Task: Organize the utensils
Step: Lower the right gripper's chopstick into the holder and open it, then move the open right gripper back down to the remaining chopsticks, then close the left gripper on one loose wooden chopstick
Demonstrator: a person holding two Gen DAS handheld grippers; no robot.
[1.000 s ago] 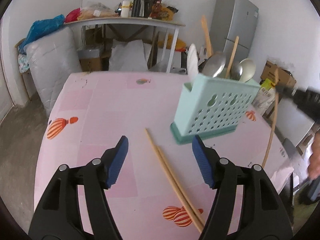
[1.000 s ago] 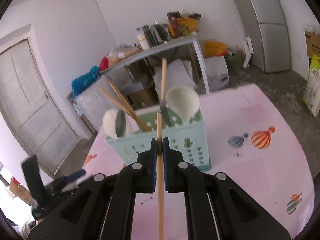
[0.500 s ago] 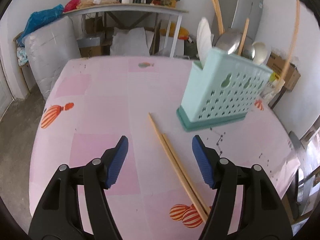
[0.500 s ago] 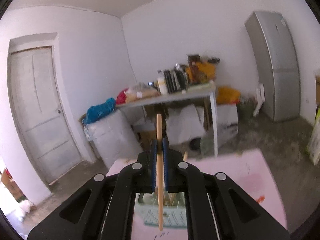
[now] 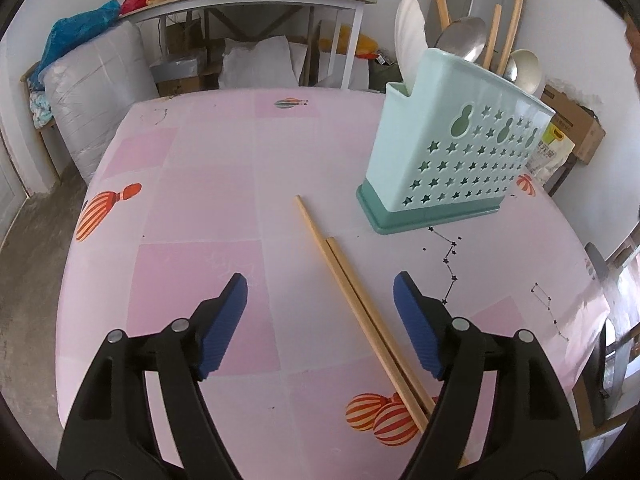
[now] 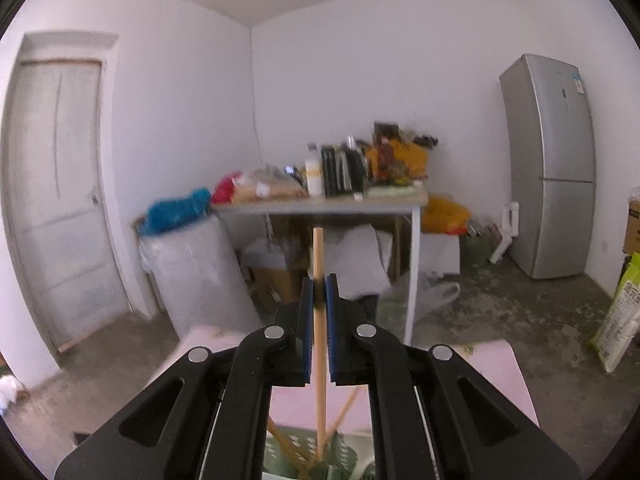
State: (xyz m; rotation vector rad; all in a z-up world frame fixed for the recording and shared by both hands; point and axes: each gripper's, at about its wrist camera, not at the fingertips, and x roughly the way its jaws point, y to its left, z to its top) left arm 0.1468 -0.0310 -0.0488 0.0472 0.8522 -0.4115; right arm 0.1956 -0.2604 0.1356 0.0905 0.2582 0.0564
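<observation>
Two wooden chopsticks lie side by side on the pink table. My left gripper hovers just above them, its blue pads either side of the pair; its jaws are opening and press on nothing. A mint utensil holder stands at the right with spoons and chopsticks in it. My right gripper is shut on one upright chopstick, high above the holder, whose green rim shows below the fingers. The stick's lower end reaches down into the holder.
A grey side table piled with bottles and bags stands against the far wall. A fridge is at the right, a door at the left. Plastic-wrapped bundles sit beyond the table's far left edge.
My right gripper rose with the chopstick from level with the holder to well above it. The left gripper sank a little toward the two chopsticks and its jaws spread wider.
</observation>
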